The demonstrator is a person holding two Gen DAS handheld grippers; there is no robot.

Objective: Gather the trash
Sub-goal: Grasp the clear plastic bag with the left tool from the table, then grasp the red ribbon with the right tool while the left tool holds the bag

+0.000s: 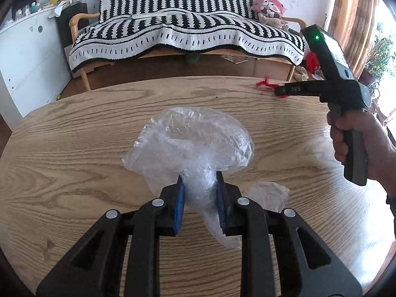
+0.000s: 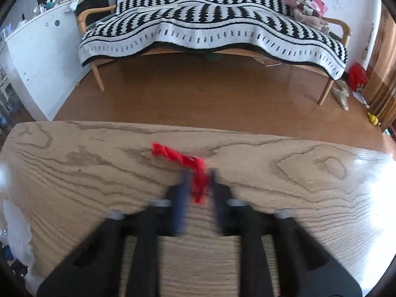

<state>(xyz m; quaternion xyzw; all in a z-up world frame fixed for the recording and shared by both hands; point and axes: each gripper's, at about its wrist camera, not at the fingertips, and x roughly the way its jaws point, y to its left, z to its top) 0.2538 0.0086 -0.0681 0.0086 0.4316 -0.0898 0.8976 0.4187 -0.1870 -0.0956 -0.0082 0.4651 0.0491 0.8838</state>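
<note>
Left wrist view: left gripper [image 1: 200, 188] jaws pinch a clear plastic bag [image 1: 193, 143] above the wooden surface [image 1: 74, 148]. Right gripper [image 2: 198, 185], motion-blurred, has a red scrap [image 2: 188, 163] between its narrowed jaws near the far edge; contact is unclear.

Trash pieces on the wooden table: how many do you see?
3: the clear plastic bag at the centre, a small clear scrap beside it, and the red wrapper near the far edge. Others may be hidden.
</note>
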